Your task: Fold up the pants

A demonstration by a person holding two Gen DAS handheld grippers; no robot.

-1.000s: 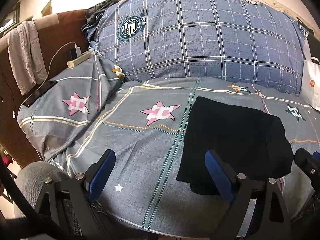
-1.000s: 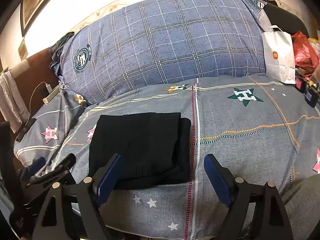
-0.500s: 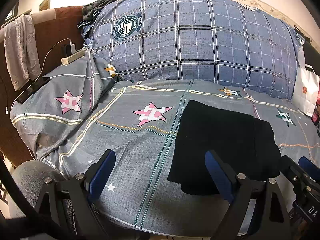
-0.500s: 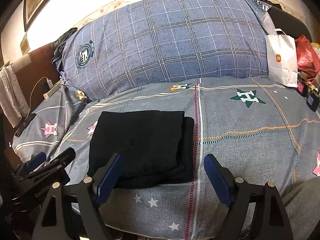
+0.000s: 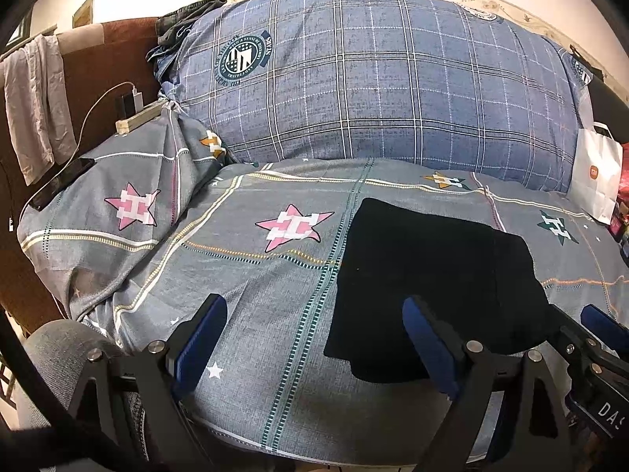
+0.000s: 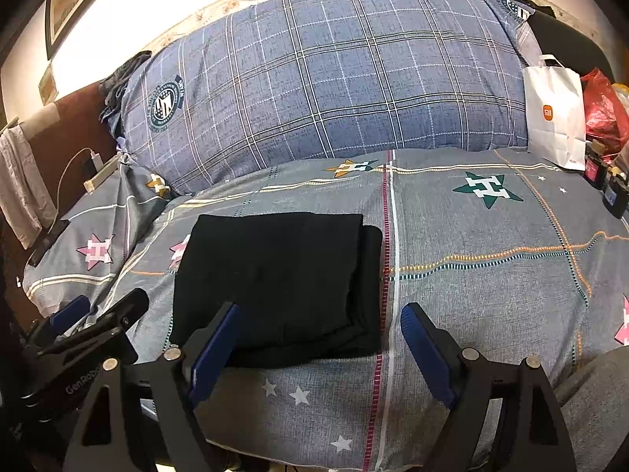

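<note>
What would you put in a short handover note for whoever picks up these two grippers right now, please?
Left gripper: open, empty, hovering near the bed's edge.
Right gripper: open, empty, likewise.
Black pants: lying flat on the star-print bedsheet as a compact folded rectangle, touched by neither gripper.
Done: folding appears complete.
Left: perhaps square up the protruding lower layer on the right side.

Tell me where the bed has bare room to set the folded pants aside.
Bare sheet lies right of the pants, between them and the white bag, around the green star. A smaller bare patch lies left of the pants, around the pink star. The left edge is crowded: phone, power strip.
</note>
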